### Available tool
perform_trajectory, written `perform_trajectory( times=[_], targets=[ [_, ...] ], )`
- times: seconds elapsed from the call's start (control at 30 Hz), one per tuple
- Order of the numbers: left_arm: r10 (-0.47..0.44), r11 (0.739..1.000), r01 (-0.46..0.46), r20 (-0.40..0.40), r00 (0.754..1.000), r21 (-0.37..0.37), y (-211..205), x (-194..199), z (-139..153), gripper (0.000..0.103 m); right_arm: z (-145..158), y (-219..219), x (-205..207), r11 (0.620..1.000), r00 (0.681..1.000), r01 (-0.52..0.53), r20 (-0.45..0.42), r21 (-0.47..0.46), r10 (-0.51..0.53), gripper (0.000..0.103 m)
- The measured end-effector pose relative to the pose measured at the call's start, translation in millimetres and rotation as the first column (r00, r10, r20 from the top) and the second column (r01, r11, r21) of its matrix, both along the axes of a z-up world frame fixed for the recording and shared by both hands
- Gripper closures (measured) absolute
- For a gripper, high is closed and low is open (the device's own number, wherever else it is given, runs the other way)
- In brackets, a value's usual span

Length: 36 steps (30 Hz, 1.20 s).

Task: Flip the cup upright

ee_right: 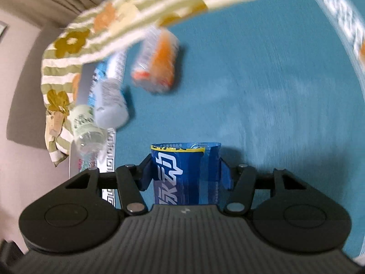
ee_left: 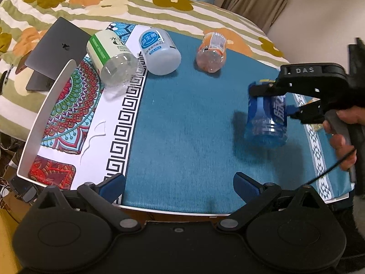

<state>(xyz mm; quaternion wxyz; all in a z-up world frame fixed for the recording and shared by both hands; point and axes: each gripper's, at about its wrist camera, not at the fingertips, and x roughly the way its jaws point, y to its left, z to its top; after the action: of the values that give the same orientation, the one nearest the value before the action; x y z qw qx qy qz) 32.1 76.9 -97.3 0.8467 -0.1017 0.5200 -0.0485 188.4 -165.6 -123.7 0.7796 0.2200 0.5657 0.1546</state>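
A blue cut-bottle cup [ee_left: 267, 118] with a blue label is held in my right gripper [ee_left: 271, 101] above the teal cloth at the right, nearly vertical with its rounded base down. In the right wrist view the cup [ee_right: 184, 173] sits between the blue pads, label side facing the camera. My right gripper [ee_right: 186, 173] is shut on it. My left gripper [ee_left: 179, 187] is open and empty at the table's near edge.
Three other cut-bottle cups lie on their sides at the back: a green-labelled clear one [ee_left: 111, 61], a pale blue one [ee_left: 159, 52] and an orange one [ee_left: 212, 53]. A closed laptop [ee_left: 57, 52] lies at the left on a floral quilt [ee_left: 136, 2]. The teal cloth [ee_left: 182, 125] covers the table.
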Motion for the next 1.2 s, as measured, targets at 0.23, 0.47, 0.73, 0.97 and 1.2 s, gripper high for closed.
perform_trajectory(
  times=[0.23, 0.47, 0.73, 0.97, 1.2],
  targets=[
    [0.004, 0.999, -0.004, -0.005, 1.000, 0.033, 1, -3, 1, 0.001, 12, 24, -56, 0.986, 0.900, 0.051, 0.435, -0.160, 0.024, 0.030],
    [-0.003, 0.995, 0.006, -0.028, 1.000, 0.095, 7, -9, -10, 0.001, -17, 56, -96, 0.951, 0.745, 0.141, 0.662, -0.275, 0.081, 0.030],
    [-0.009, 0.994, 0.011, -0.023, 1.000, 0.105, 7, -12, -8, 0.001, -34, 66, -107, 0.939, 0.683, 0.154, 0.720, -0.306, 0.123, 0.030],
    [-0.034, 0.994, 0.035, -0.010, 0.999, 0.102, 1, -10, -4, 0.001, -39, 58, -121, 0.941, 0.699, 0.154, 0.706, -0.301, 0.111, 0.030],
    [-0.042, 0.994, 0.042, -0.005, 0.999, 0.106, -4, -9, -2, 0.001, -39, 54, -128, 0.939, 0.722, 0.131, 0.680, -0.317, 0.129, 0.030]
  ],
)
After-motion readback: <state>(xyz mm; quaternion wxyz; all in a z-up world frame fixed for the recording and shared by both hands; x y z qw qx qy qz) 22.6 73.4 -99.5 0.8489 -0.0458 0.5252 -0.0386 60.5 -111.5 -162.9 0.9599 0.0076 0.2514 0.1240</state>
